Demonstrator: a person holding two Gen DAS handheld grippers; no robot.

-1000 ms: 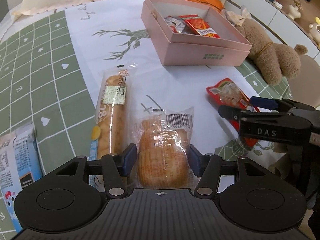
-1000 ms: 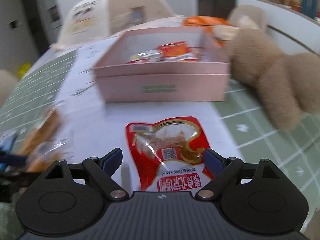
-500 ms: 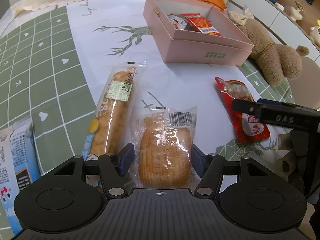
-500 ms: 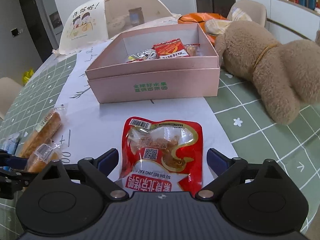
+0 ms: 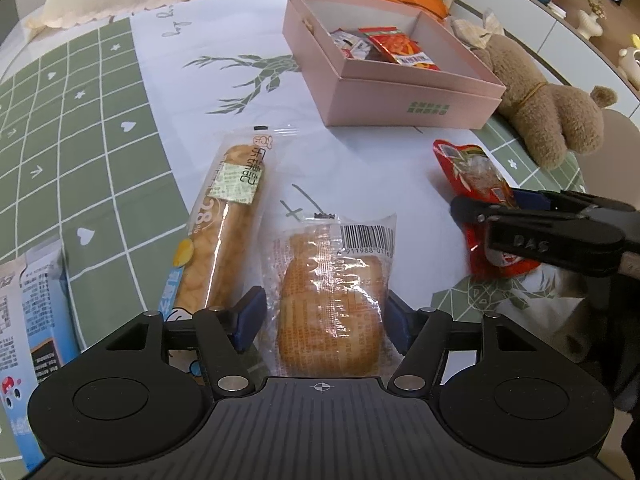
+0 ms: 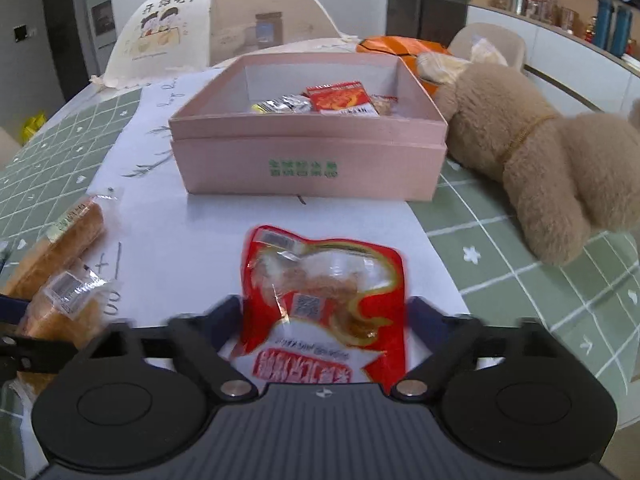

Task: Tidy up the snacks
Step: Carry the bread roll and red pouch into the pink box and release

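Note:
My left gripper [image 5: 323,316] stands open on the table, its jaws either side of a clear-wrapped bun [image 5: 328,308] without squeezing it. My right gripper [image 6: 324,312] is closing on a red snack packet [image 6: 324,288]. Its pads meet the packet's two sides, and the packet buckles and rises off the cloth. From the left wrist view the right gripper [image 5: 488,202] reaches in from the right over the same red packet [image 5: 472,172]. The pink box [image 6: 308,160] stands open behind, with several small packets inside.
A long bread stick packet [image 5: 228,220] lies left of the bun, and a blue-and-white packet [image 5: 28,312] lies at the far left. A brown teddy bear [image 6: 540,160] lies right of the box. A mesh food cover [image 6: 216,24] and an orange bag [image 6: 400,48] stand behind.
The right jaws have narrowed onto the red packet, which has gone from lying flat to crumpled and raised. The left jaws have widened a little around the bun. The left hand has stayed put.

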